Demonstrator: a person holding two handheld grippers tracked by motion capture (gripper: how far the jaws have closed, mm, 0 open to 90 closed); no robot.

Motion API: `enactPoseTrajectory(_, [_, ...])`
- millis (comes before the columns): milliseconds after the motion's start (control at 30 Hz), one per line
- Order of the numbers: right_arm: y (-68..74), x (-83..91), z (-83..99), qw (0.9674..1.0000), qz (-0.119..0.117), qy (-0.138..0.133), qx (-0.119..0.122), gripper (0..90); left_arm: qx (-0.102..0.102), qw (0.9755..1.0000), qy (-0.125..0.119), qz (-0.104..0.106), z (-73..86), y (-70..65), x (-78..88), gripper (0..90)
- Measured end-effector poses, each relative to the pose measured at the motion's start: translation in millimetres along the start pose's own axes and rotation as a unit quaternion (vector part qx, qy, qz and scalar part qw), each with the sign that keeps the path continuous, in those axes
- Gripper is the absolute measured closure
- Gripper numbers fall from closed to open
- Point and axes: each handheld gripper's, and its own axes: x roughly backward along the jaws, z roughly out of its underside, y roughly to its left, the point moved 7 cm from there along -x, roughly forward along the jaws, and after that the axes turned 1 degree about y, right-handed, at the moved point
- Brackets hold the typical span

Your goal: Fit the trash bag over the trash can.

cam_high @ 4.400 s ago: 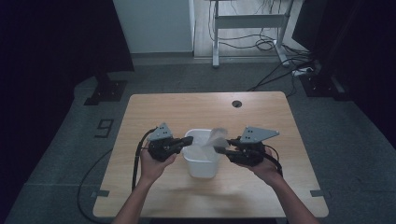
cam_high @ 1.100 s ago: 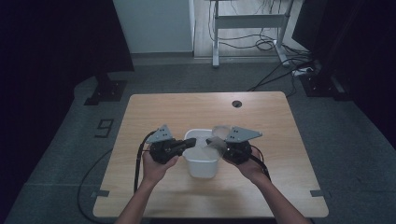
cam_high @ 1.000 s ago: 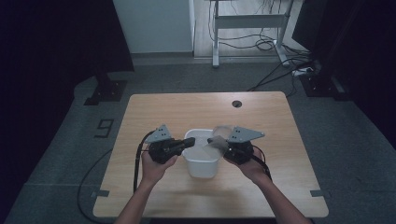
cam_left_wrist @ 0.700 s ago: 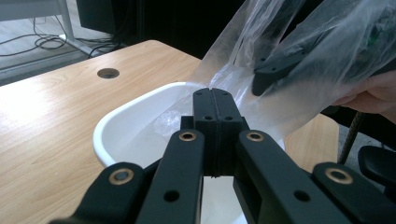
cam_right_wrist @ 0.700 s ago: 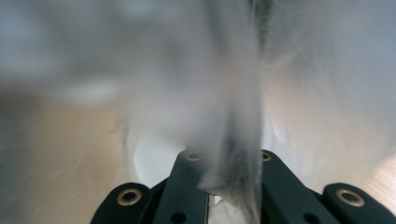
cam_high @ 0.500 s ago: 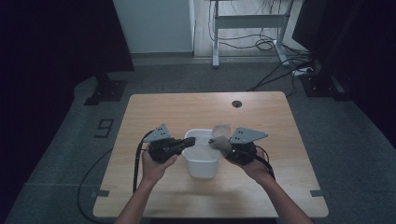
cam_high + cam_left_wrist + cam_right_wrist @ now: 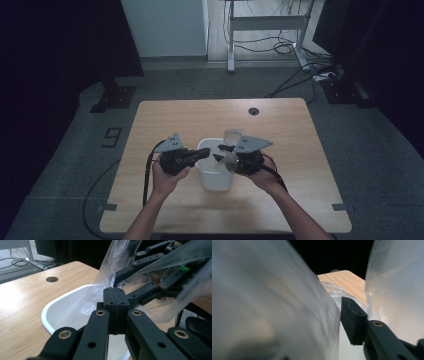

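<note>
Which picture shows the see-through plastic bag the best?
The left gripper view: the plastic bag rises crisp from the white bin. In the right gripper view it is a close blur; in the high view, small.

wooden table (image 7: 180, 120), white tub (image 7: 216, 179) near front edge

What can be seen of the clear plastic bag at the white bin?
The plastic bag is thin, clear and crinkled. Its lower part hangs inside the white bin in the middle of the wooden table, and the rest rises above the rim. In the right gripper view it billows on both sides of the right gripper, which spreads it with jaws open. The left gripper, jaws shut, sits at the bin's rim; whether it pinches film cannot be told.
</note>
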Motion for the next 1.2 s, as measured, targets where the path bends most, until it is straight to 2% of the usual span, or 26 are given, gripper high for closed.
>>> enactPoseTrajectory(233, [3.7, -4.1, 0.3, 0.9998, -0.001, 0.001, 0.021, 59.7, 0.002, 1.0000, 0.002, 0.007, 0.9, -1.5, -3.1, 90.0])
enactPoseTrajectory(267, [3.7, -5.2, 0.7, 0.9998, -0.003, 0.003, 0.020, 61.5, 0.000, 1.0000, 0.003, 0.002, 1.1, -1.1, -3.5, 90.0])
enactPoseTrajectory(367, [2.0, -7.3, 2.3, 0.9996, 0.001, 0.008, 0.028, 68.8, 0.008, 0.9999, -0.001, 0.014, 1.0, -0.5, -3.3, 90.0])
enactPoseTrajectory(500, [0.2, -8.9, 3.1, 0.9994, -0.001, 0.009, 0.033, 81.8, 0.007, 0.9999, 0.000, 0.014, 1.8, -0.7, -4.0, 90.0])
enactPoseTrajectory(600, [1.0, -9.4, 4.2, 0.9992, -0.004, 0.014, 0.038, 88.2, 0.005, 0.9999, -0.001, 0.012, 1.6, -0.6, -2.7, 90.0])
enactPoseTrajectory(733, [2.1, -6.2, 3.8, 0.9989, 0.004, 0.016, 0.043, 89.0, 0.003, 1.0000, -0.002, 0.005, 1.8, 0.5, 0.0, 90.0])
enactPoseTrajectory(900, [-1.3, 4.7, 2.1, 0.9992, 0.021, 0.009, 0.034, 89.1, 0.000, 1.0000, -0.002, -0.006, 2.9, 1.6, 3.6, 90.0])
enactPoseTrajectory(1100, [-5.3, 19.8, 3.6, 0.9993, 0.028, -0.003, 0.025, 89.2, 0.007, 0.9999, -0.007, -0.008, 4.8, 4.9, 6.9, 90.0])
enactPoseTrajectory(1200, [-7.4, 24.2, 5.9, 0.9991, 0.034, 0.000, 0.026, 89.2, 0.008, 0.9999, -0.007, -0.012, 5.7, 5.3, 7.0, 90.0])
